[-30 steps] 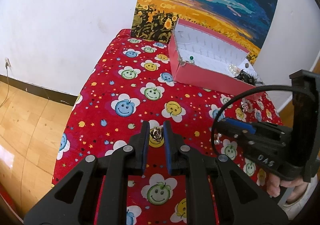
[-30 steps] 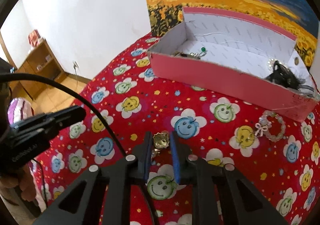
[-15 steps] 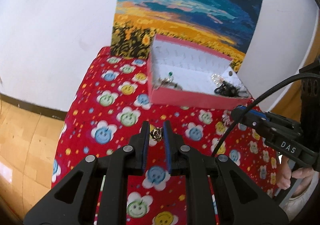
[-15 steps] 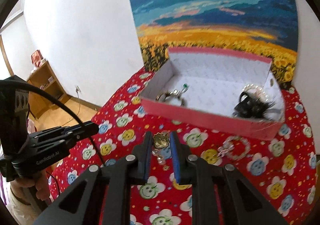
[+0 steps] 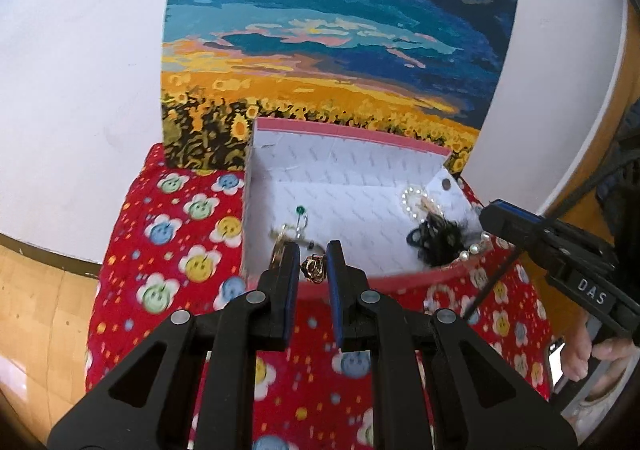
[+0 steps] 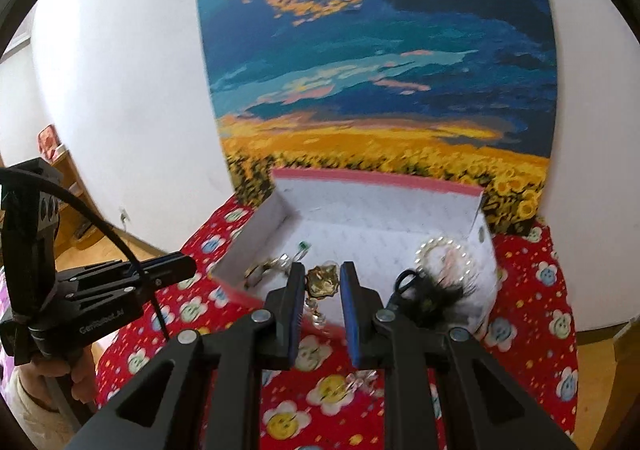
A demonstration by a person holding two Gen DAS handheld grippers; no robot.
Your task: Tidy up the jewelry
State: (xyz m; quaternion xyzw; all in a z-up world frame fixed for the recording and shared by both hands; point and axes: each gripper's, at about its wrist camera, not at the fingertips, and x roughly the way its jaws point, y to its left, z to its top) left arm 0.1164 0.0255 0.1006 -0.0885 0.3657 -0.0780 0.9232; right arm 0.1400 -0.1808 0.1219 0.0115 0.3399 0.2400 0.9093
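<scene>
My left gripper (image 5: 313,256) is shut on a small gold earring (image 5: 314,270), held over the near wall of the pink box (image 5: 352,134). My right gripper (image 6: 322,272) is shut on a gold earring with hanging clear beads (image 6: 323,284), just above the same box's (image 6: 376,181) near wall. Inside the white-lined box lie a green-stone piece (image 5: 300,209), a pearl bracelet (image 5: 416,198) and a black feathery piece (image 5: 437,237). Each wrist view shows the other gripper beside it: the right one (image 5: 520,221) and the left one (image 6: 176,266).
The box stands on a red smiley-flower cloth (image 5: 176,250) against a sunflower painting (image 5: 336,49) on a white wall. A clear bead piece (image 6: 360,380) lies on the cloth before the box. Wooden floor (image 5: 36,290) drops off to the left.
Both grippers have lifted off the cloth and travelled toward the box, each keeping its gold earring. The box now sits right under the fingertips.
</scene>
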